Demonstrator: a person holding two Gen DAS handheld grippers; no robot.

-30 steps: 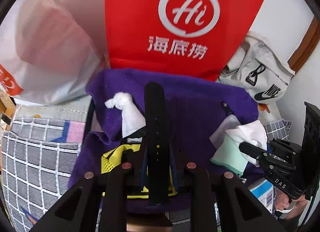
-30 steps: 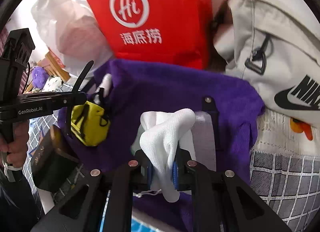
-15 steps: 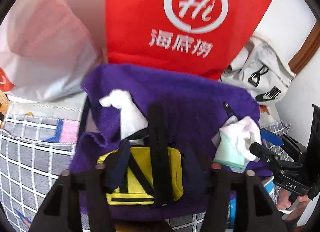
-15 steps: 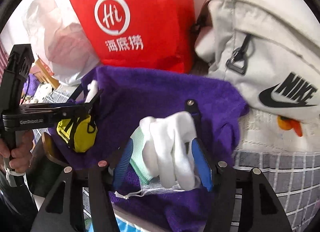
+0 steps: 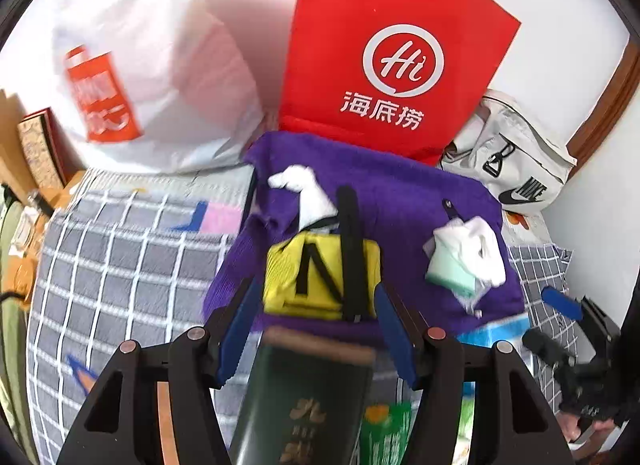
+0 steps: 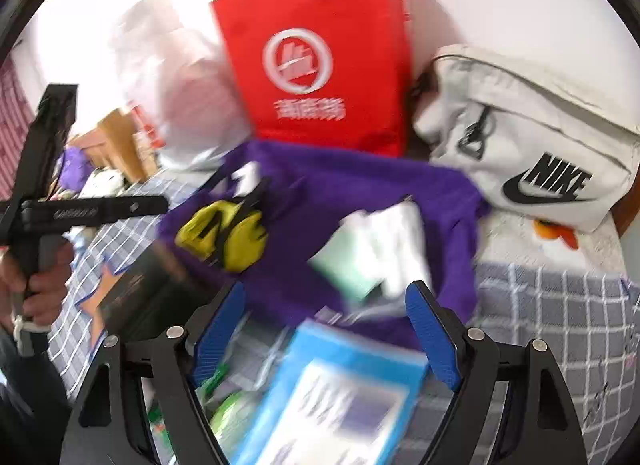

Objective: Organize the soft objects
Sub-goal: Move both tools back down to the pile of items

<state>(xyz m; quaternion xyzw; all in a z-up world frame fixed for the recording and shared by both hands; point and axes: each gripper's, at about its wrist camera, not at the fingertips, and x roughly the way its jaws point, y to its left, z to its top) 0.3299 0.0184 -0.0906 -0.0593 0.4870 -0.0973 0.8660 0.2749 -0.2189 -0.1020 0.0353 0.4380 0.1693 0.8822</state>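
A purple towel (image 5: 404, 193) lies spread on the bed in front of a red bag. On it rest a yellow pouch (image 5: 320, 277) with a black strap, a white cloth (image 5: 308, 197), and a white glove bundle (image 5: 468, 257) with a mint-green piece. My left gripper (image 5: 316, 305) stands open just short of the pouch, its blue pads clear of it. In the blurred right wrist view, my right gripper (image 6: 326, 293) has its jaws opening, with the white bundle (image 6: 384, 249) beyond the tips and nothing pressed between them. The yellow pouch (image 6: 224, 233) lies to its left.
A red paper bag (image 5: 400, 65), a white plastic bag (image 5: 140, 65) and a grey Nike bag (image 5: 516, 169) line the wall. A dark green box (image 5: 304, 397) and a blue box (image 6: 340, 393) lie close under the grippers. Grey checked bedding (image 5: 120, 265) spreads left.
Both grippers opened: the left let go of the pouch's black strap, the right released the white bundle. Both then drew back and up from the towel.
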